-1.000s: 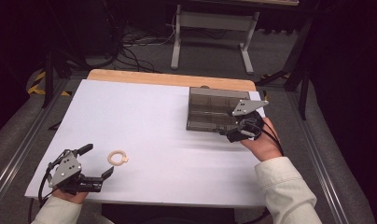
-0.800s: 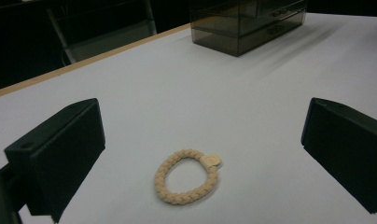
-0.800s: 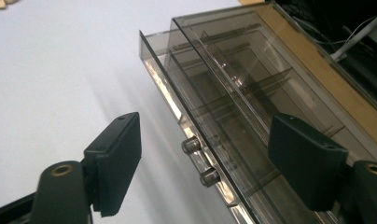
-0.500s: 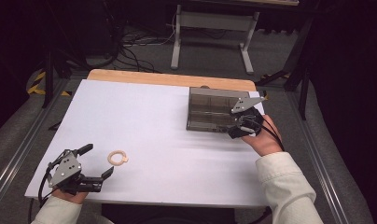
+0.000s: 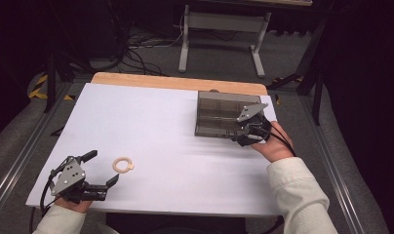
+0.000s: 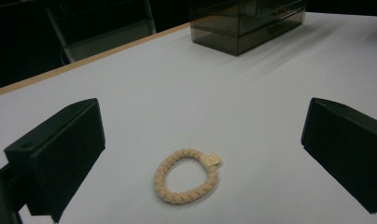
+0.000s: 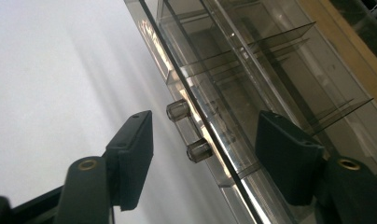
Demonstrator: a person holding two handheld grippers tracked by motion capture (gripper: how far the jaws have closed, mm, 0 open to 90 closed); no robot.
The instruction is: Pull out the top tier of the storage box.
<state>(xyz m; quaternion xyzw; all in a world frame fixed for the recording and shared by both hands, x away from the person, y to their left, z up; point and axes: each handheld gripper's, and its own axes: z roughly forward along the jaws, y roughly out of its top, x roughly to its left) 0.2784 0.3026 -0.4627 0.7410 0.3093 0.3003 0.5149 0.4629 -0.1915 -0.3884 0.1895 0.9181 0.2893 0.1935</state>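
Note:
A beige braided ring [image 5: 123,165] lies on the white table near its front left. My left gripper [image 5: 103,167] stands open just in front of it, the ring [image 6: 186,176] on the table between and ahead of the two wide-apart jaws [image 6: 203,140]. At the right, my right gripper [image 5: 244,136] is at the front edge of a smoky clear drawer box [image 5: 219,114]. Its jaws [image 7: 205,158] have just been closing and straddle the drawer front, one of two small clear knobs [image 7: 199,150] between them. The pads do not touch it.
The white table top [image 5: 175,126] has a wooden strip along its far edge. The drawer box [image 6: 247,23] stands far across the table from the left gripper. Beyond the table are a metal stand and cables on the floor. A white sleeve covers each forearm.
The right hand has edged slightly lower and closer to the drawer box's front. The left gripper and the ring have not moved.

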